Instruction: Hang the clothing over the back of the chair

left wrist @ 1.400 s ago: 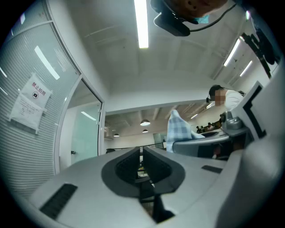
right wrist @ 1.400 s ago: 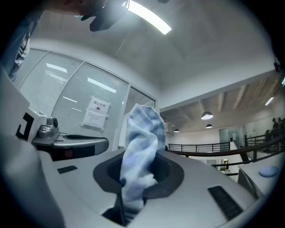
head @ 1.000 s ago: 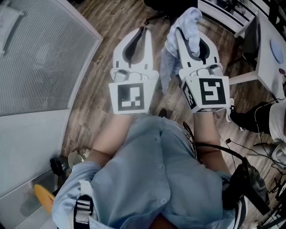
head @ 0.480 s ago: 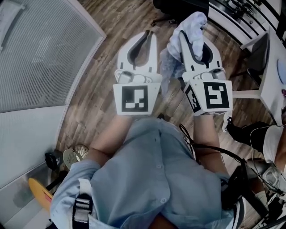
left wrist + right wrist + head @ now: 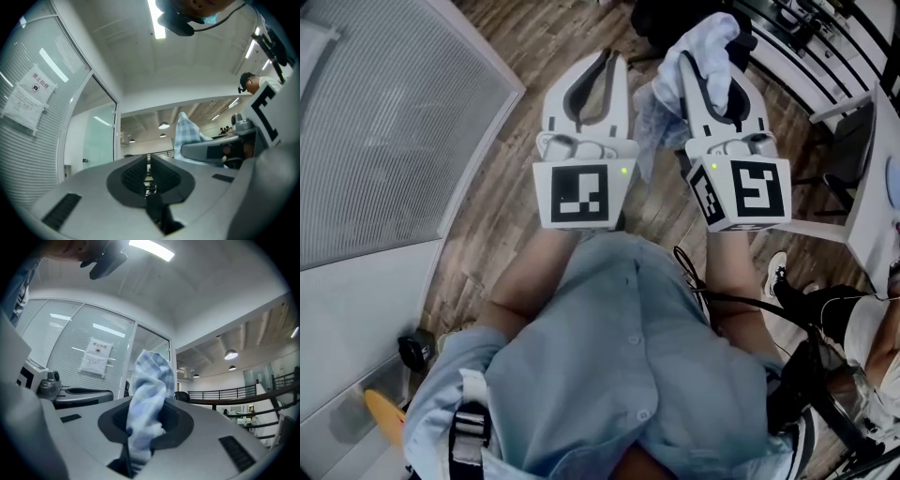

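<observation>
A pale blue-and-white checked garment (image 5: 705,39) is bunched between the jaws of my right gripper (image 5: 709,73), which is shut on it; a loose part hangs down (image 5: 651,122) between the two grippers. In the right gripper view the garment (image 5: 149,390) stands up out of the gripper (image 5: 146,414). My left gripper (image 5: 604,60) is held level beside it, shut with nothing in it; its jaws (image 5: 148,161) meet at the tip. A dark chair (image 5: 667,15) shows partly at the top edge, ahead of both grippers.
A glass partition with blinds (image 5: 384,122) runs along the left over the wooden floor (image 5: 516,187). A white desk (image 5: 874,197) and a black railing (image 5: 811,52) are to the right. Another person's shoe (image 5: 776,272) is at the right.
Both grippers have moved forward together over the floor, toward the dark chair at the top. The desk has slid toward the right edge. The grip on the garment is the same.
</observation>
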